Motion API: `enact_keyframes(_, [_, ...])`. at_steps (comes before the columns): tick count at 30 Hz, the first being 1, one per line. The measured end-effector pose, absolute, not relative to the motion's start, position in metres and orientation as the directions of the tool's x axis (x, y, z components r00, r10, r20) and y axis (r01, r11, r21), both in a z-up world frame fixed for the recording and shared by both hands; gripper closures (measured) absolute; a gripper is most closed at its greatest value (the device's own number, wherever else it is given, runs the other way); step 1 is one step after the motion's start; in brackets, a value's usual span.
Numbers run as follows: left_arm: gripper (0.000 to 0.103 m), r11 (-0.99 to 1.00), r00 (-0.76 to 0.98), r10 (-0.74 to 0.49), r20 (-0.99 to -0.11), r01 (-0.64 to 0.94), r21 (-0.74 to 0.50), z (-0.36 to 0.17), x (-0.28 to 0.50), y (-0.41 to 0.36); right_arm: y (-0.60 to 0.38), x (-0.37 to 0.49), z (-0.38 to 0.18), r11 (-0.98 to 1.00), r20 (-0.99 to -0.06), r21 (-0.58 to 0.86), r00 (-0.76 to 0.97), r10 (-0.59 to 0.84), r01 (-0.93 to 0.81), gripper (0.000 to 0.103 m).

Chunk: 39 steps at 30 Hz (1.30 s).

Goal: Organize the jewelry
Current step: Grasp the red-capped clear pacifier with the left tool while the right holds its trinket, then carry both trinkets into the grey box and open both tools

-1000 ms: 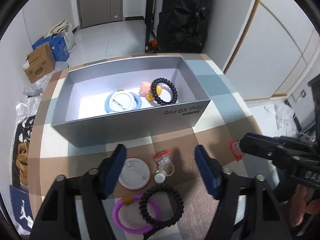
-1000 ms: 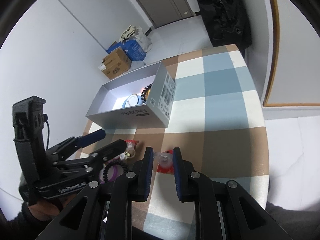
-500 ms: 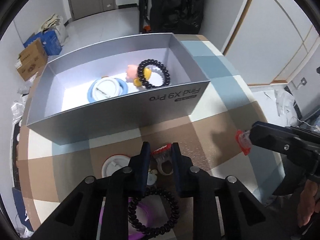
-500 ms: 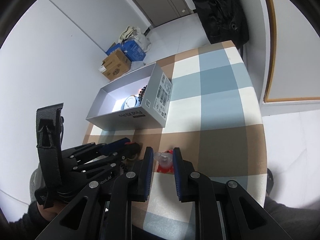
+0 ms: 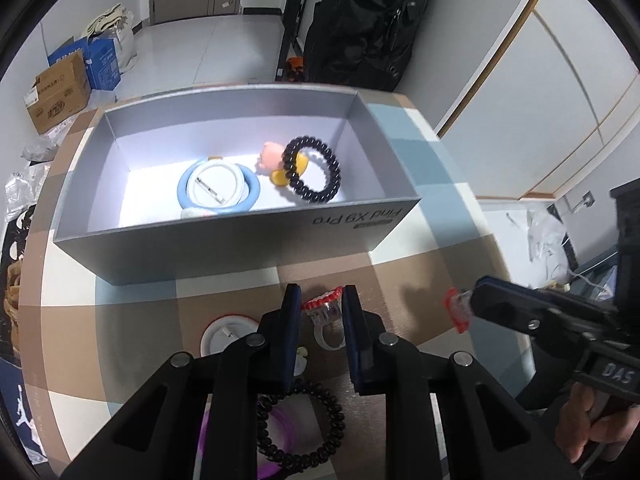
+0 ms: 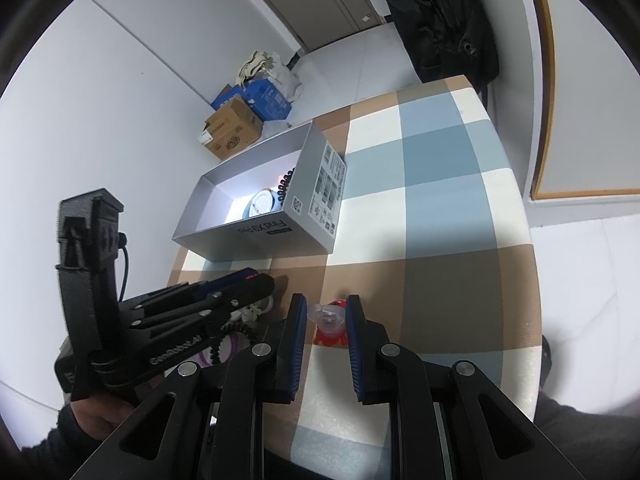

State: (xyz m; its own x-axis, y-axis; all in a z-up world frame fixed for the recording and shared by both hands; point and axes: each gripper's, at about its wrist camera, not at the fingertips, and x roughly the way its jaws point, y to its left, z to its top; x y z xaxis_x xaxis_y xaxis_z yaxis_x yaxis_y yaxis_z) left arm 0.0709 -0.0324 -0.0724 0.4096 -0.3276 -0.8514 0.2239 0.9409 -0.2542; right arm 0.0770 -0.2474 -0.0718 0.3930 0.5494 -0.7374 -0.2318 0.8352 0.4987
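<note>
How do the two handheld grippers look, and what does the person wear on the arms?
Both the left gripper and the right gripper are black plastic with silver screws and blue finger pads. White lettering marks their sides; a black cable leaves the left one. The sleeves are dark.

The left gripper tilts steeply down toward the table with its blue-padded jaws drawn in close, nearly parallel, clamped on a clear ring topped in red; the left hand wraps its black handle from below, a dark sleeve behind it. The right gripper also slants downward, jaws narrowed onto a second clear, red-trimmed ring, and in the left wrist view it reaches in from the right edge with the right hand curled around its grip.
</note>
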Motion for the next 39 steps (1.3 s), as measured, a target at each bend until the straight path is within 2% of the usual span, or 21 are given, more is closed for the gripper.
enact_keyframes(7, [0.088, 0.923, 0.433, -0.385, -0.815, 0.209, -0.324, -0.060, 0.073, -0.025, -0.244, 0.075, -0.057, 0.821, -0.695, 0.504, 0.437, 0.570, -0.269, 0.084])
enact_keyframes(20, [0.088, 0.822, 0.492, -0.546, -0.678, 0.157, -0.548, -0.032, 0.091, 0.011, -0.213, 0.089, -0.031, 0.789, -0.644, 0.512, 0.456, 0.614, -0.340, 0.084])
enact_keyframes(25, [0.088, 0.825, 0.522, -0.537, -0.663, 0.160, -0.543, -0.024, 0.099, 0.017, -0.206, 0.103, -0.027, 0.773, -0.626, 0.535, 0.455, 0.634, -0.340, 0.084])
enact_keyframes(34, [0.088, 0.871, 0.558, -0.451, -0.697, 0.107, -0.479, -0.028, 0.115, 0.029, -0.194, 0.134, -0.027, 0.756, -0.608, 0.567, 0.454, 0.652, -0.326, 0.084])
enact_keyframes(39, [0.088, 0.871, 0.553, -0.440, -0.708, 0.071, -0.486, -0.034, 0.127, 0.040, -0.182, 0.153, -0.030, 0.750, -0.608, 0.578, 0.444, 0.658, -0.321, 0.084])
